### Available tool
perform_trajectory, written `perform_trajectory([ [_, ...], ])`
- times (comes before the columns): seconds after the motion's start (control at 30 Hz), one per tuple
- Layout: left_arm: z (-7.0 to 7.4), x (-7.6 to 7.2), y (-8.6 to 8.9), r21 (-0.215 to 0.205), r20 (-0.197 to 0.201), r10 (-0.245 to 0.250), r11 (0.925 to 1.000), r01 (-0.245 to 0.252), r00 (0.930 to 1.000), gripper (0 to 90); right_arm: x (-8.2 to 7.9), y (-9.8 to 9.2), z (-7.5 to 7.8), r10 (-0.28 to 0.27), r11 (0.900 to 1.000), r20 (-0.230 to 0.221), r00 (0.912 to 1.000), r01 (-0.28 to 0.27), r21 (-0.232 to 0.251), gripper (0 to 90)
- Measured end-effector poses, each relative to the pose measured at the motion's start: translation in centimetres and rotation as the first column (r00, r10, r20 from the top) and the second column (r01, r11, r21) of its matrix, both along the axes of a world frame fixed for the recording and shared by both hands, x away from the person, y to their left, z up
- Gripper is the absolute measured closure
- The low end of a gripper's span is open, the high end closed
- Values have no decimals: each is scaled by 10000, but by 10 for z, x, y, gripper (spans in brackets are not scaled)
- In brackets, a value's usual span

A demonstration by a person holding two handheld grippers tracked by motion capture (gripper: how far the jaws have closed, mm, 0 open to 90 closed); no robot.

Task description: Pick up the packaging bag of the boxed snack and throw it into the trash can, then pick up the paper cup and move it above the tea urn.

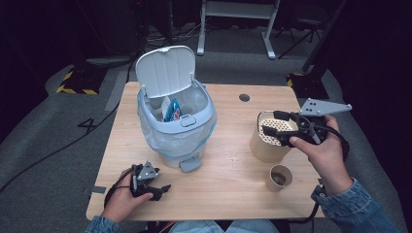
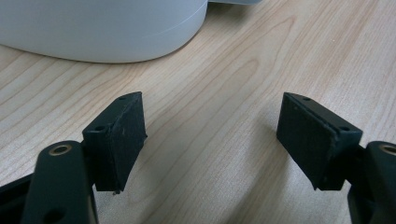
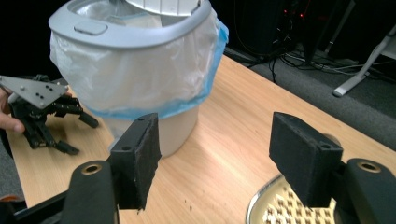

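A grey pedal bin (image 1: 175, 126) with a white liner stands on the wooden table (image 1: 228, 189), its lid (image 1: 164, 70) raised. A blue and white packet (image 1: 171, 110) lies inside it. My left gripper (image 1: 163, 191) rests low near the table's front left, in front of the bin, open with bare wood between its jaws (image 2: 212, 140). My right gripper (image 1: 270, 123) hovers open over a tan round container with a perforated top (image 1: 267, 143), nothing between its jaws (image 3: 215, 158). The right gripper view shows the bin (image 3: 140, 79) ahead and the container's top (image 3: 280, 210) below.
A small paper cup (image 1: 279, 177) stands near the table's front right, just in front of the tan container. A round cable hole (image 1: 244, 97) sits at the table's back. The bin's foot pedal (image 1: 190, 164) juts toward me. Dark floor with cables surrounds the table.
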State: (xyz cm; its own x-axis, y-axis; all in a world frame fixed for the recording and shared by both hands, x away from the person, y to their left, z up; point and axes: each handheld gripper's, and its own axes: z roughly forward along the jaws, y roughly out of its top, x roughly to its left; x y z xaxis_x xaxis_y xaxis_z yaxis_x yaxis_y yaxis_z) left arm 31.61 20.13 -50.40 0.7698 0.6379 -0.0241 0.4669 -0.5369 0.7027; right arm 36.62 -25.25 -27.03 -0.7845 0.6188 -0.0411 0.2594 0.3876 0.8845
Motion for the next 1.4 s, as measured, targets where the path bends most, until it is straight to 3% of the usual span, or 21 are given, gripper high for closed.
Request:
perform_trajectory([
  [0.43,0,1,1,13,18,51,10000,-51,10000,244,-30,-45,-29,-788,9969,-259,9966,785,-88,303],
  [0.97,0,1,0,11,12,59,10000,-59,10000,243,-70,-92,-106,-2116,9763,-790,9742,2145,304,208],
  [1.1,0,1,0,18,13,70,10000,-70,10000,242,-76,-98,-125,-2163,9750,-1096,9702,2205,276,195],
  [1.4,0,1,0,18,12,69,10000,-69,10000,242,-80,-99,-162,-1783,9830,-1415,9737,1827,188,161],
])
